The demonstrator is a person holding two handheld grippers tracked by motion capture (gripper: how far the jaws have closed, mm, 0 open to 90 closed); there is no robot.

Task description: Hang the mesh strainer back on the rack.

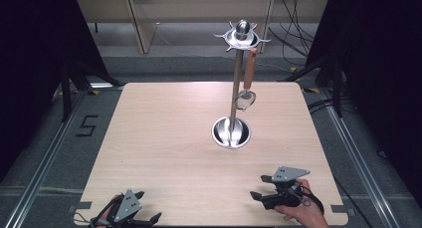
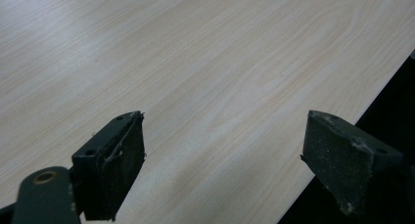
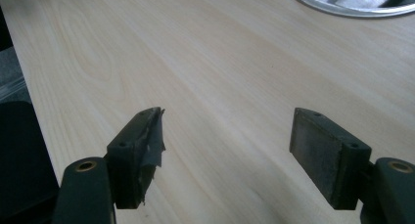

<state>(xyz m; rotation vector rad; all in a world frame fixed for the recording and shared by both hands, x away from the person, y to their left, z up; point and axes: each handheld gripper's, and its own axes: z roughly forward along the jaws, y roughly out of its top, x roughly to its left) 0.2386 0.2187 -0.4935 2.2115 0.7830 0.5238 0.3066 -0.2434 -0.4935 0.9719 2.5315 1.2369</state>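
Steel stand point(image 1: 234, 88) holds a wooden-handled strainer point(image 1: 247, 83) on pale table point(image 1: 164, 153).

From above the near edge we look forward and down over the whole bench point(image 1: 164, 153). Each claw camera skims close to its wood; ours on the right catches the stand's steel base point(image 3: 352, 6) at one o'clock.

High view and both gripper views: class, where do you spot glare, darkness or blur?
High view: glare on the metal stand's base, black surroundings at both sides. Left gripper view: pale sheen across the table, near jaws soft. Right gripper view: the base rim shines at the top edge.
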